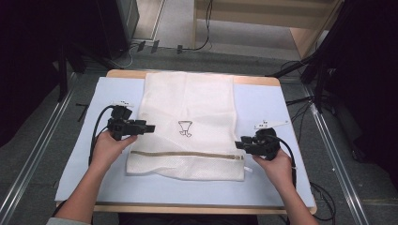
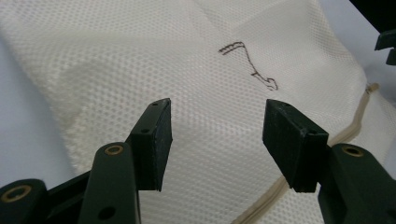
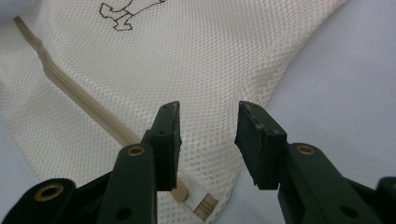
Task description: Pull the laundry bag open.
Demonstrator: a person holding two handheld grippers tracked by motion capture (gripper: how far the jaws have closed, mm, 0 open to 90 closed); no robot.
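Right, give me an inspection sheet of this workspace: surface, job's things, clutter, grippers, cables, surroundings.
Surface: wooden table under a pale blue sheet.
Job's things: white mesh laundry bag lying flat, beige zipper across its near end, small dark printed mark mid-bag.
Clutter: nothing seen on the sheet.
Grippers: left gripper over the bag's left edge, jaws open, nothing between them; right gripper at the bag's right edge by the zipper end, jaws apart, nothing gripped.
Cables: one trails from each gripper; more on the floor.
Surroundings: grey floor, metal rails, wooden furniture beyond.
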